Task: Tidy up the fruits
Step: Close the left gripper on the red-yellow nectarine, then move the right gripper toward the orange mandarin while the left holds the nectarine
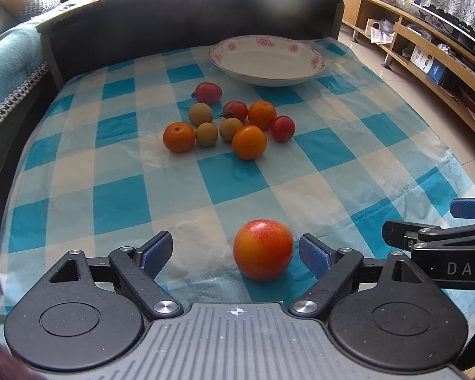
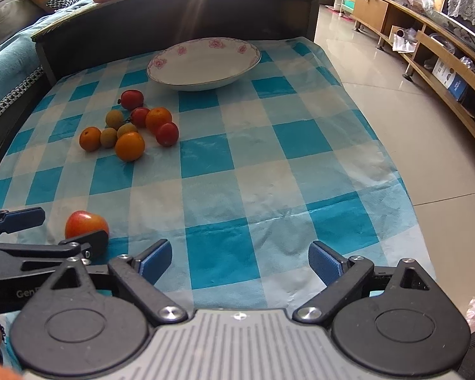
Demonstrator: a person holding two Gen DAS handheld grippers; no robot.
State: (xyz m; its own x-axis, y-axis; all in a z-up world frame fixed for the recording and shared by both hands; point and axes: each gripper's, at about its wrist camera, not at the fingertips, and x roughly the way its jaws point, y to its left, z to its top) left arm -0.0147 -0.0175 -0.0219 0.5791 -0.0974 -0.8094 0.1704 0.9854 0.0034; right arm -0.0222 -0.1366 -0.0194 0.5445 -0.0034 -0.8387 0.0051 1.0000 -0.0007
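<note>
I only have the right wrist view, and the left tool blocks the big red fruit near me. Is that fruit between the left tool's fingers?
Observer: Yes. The left wrist view shows the big red fruit on the checked cloth, between the open fingers of the left tool.
Operator: Is either finger touching it?
Observer: No. It lies nearer the right finger with a small gap. The left finger is farther off.
Operator: Is my right tool in the way?
Observer: No. From the left view the right tool shows at the right edge, clear of the fruit.
</note>
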